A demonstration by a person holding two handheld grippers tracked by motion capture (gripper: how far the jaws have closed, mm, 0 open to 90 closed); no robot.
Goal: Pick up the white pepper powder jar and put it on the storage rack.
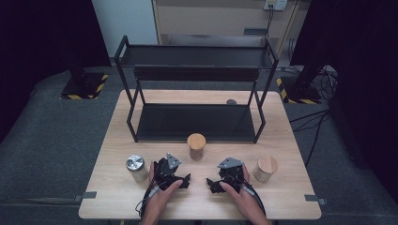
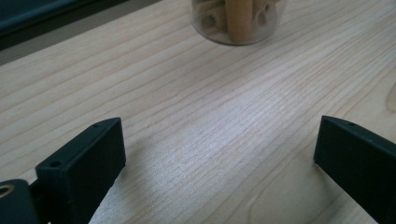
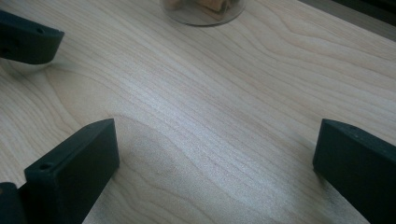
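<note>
Jar (image 2: 233, 21) top cut off; both hand-held grippers (image 1: 186, 180) (image 1: 210, 183) spread, empty.

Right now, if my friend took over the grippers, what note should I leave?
Left gripper: jaws open, holding nothing, resting on the table.
Right gripper: jaws open, holding nothing, resting on the table.
Three jars stand on the table: metal-lid jar at left, wooden-lid jar in the middle before the black rack, another wooden-lid jar at right.
Done: no jar picked up, the rack's shelves look bare.
Left: probably moving the jars onto the rack.
</note>
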